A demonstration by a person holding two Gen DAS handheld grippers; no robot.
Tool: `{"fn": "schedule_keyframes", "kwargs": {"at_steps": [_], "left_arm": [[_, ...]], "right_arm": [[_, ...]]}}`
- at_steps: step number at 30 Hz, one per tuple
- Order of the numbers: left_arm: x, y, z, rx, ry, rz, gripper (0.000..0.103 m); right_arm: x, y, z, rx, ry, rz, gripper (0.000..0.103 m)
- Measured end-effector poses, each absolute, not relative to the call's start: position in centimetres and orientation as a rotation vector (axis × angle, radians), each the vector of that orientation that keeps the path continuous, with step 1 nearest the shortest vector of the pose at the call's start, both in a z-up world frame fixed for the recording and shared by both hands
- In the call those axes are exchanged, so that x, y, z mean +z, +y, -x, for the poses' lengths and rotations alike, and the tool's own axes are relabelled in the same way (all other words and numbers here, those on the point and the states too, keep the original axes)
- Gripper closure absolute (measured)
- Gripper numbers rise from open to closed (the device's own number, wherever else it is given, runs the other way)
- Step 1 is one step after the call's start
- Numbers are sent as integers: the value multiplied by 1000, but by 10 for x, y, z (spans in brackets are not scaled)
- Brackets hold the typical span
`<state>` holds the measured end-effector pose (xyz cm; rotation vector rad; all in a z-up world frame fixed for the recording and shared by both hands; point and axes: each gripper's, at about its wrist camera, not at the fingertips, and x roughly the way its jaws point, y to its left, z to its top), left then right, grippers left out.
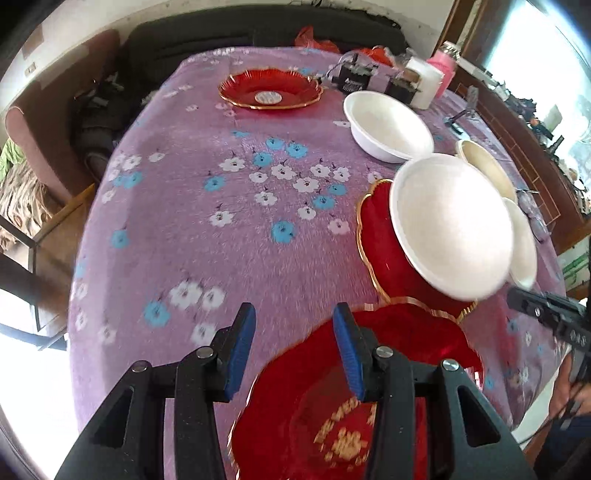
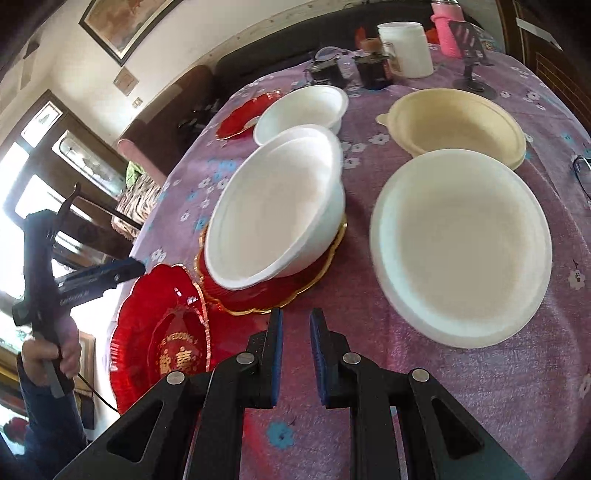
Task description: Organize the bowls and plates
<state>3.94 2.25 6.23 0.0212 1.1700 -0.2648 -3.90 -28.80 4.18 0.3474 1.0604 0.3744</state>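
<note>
My left gripper (image 1: 293, 308) is open with nothing between its blue pads, and hovers over the near table edge. Under its right finger lies a red plate with gold lettering (image 1: 332, 406) (image 2: 162, 332). Beyond it a white bowl (image 1: 450, 225) (image 2: 273, 214) rests tilted on a second gold-rimmed red plate (image 1: 380, 243) (image 2: 295, 288). My right gripper (image 2: 297, 314) is shut and empty, above the cloth between that plate and a wide white bowl (image 2: 461, 251). Further back stand a smaller white bowl (image 2: 303, 107), a cream bowl (image 2: 454, 122) and a third red plate (image 1: 269, 88).
A purple flowered cloth (image 1: 221, 240) covers the table. At the back stand dark jars (image 2: 373, 70), a white container (image 2: 406, 48), a pink bottle (image 2: 447, 29) and a phone stand (image 2: 476, 81). Glasses (image 2: 583, 166) lie at the right edge. A dark sofa and a chair stand behind.
</note>
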Motion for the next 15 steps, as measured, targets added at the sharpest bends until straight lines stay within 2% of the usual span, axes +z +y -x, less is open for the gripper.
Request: {"fn": "schedule_keyframes", "kwargs": {"at_steps": [15], "left_arm": [[20, -2, -95, -304, 1305, 78, 63]], "right_arm": [[12, -296, 13, 359, 1079, -501, 85]]}}
